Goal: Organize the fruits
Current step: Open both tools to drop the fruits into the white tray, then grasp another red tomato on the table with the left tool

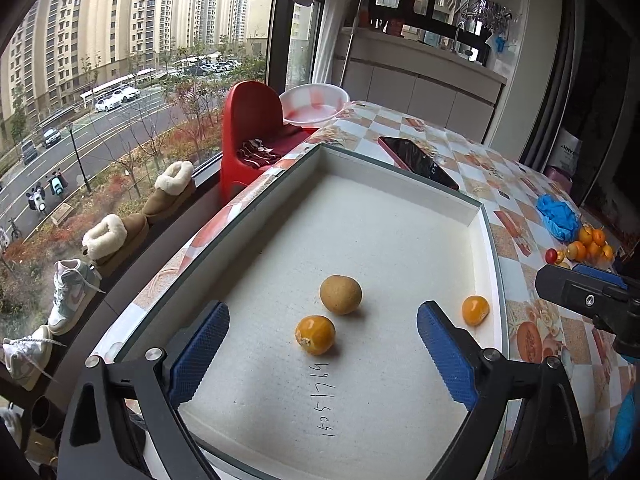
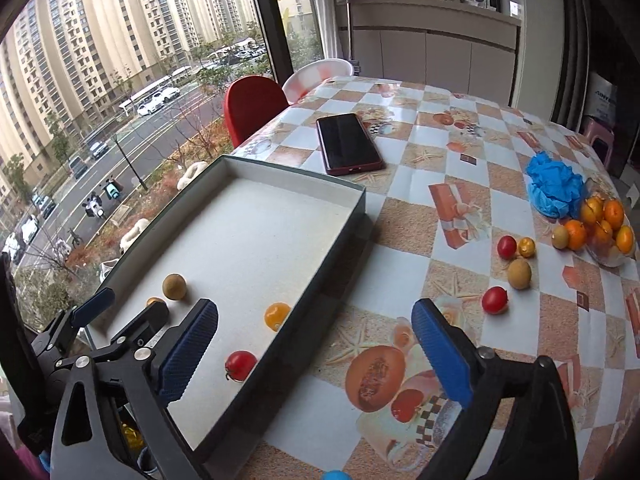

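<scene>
A dark-rimmed tray [image 1: 400, 162] with a white foam floor lies on the table. In it are a brown round fruit [image 1: 340, 294], two orange fruits [image 1: 315, 335] [image 1: 475, 310] and a red cherry tomato [image 2: 240, 365]. My left gripper [image 1: 323, 314] hangs open over the tray, with the brown and one orange fruit lying loose ahead of its pads. My right gripper [image 2: 315, 312] is open and empty, straddling the tray's right wall [image 2: 304, 280]. Loose on the cloth to the right lie two red tomatoes [image 2: 495, 300] [image 2: 506, 247], a brown fruit [image 2: 519, 273] and a yellow fruit [image 2: 526, 247].
A heap of orange fruits [image 2: 596, 228] sits at the far right beside a crumpled blue glove [image 2: 554, 188]. A dark phone [image 2: 348, 144] lies behind the tray. A red chair [image 2: 252, 104] and a white basin [image 2: 316, 74] stand by the window past the table's far edge.
</scene>
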A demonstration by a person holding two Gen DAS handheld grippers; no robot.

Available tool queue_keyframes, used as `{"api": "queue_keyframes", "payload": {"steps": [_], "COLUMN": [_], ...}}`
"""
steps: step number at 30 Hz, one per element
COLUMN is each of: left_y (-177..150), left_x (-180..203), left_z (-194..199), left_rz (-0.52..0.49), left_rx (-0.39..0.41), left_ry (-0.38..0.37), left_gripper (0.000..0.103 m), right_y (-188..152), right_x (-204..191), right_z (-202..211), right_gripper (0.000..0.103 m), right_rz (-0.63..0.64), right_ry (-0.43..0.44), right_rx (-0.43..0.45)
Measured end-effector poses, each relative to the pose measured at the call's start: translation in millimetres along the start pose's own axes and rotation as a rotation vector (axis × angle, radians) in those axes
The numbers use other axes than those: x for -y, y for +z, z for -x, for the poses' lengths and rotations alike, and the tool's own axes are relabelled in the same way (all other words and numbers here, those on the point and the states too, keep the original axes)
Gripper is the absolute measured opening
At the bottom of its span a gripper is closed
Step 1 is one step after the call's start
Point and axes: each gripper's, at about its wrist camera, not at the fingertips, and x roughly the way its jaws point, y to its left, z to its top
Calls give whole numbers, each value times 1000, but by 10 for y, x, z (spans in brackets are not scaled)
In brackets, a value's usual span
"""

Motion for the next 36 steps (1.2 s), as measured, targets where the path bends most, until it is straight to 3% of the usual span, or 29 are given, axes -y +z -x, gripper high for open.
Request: {"api": "queue_keyframes", "payload": {"steps": [12,19,28,36], "left_y": [98,78,47,78], "left_x": [566,1070,1854,2480], "left_z": [169,198,0,-464], "left_rz": [-120,-218,-358,-427], "left_rx": [-38,-74,-131,-145], "left_ry": [-82,-138,-176,-173], "left_gripper": [96,96,96,96], "right_y": [-312,-561,-724,-820], "right_x": [1209,1867,2296,2316], "right_z": [166,247,247,247], "right_gripper": [103,103,103,103], "right_rz": [-300,-433,-409,-301], "right_ry": [-101,-212,-365,-412], "right_rx": [-27,-50,-80,-65]}}
